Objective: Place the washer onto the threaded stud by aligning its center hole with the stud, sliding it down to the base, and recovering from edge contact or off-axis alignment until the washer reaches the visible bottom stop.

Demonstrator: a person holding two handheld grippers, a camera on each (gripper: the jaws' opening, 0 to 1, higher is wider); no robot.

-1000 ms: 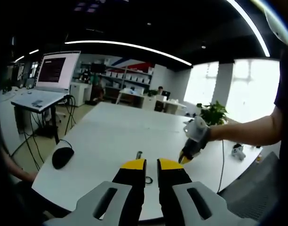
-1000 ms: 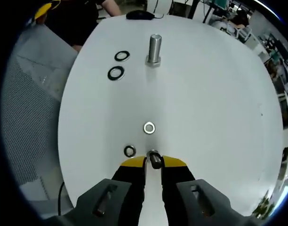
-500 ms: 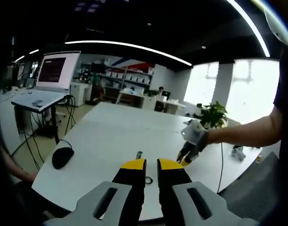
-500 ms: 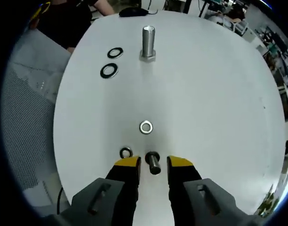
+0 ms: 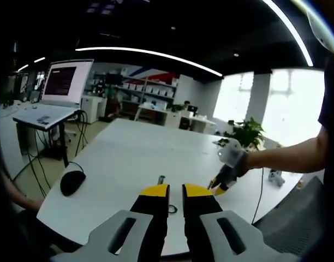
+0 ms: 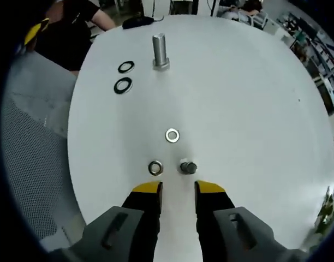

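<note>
My right gripper (image 6: 176, 188) is hovering w/ jaws apart, holding nothing, over the white table (image 6: 254, 109). Just ahead, a short stud (image 6: 188, 167) is standing beside a washer (image 6: 155, 167); a 2nd washer (image 6: 172, 135) is lying further out. Far end: tall threaded stud (image 6: 160, 52) upright, two dark rings (image 6: 123, 76) near it. My left gripper (image 5: 176, 192) is sitting nearly closed, nothing seen between jaws; a mouse (image 5: 72, 181) is resting off to its left.

Nothing readable here tbh. The monitor (image 5: 65, 81) up and left of the left gripper's fingers (image 5: 155, 192) has lines of text on a dark window, but it's way too small and blurry to make out.
</note>
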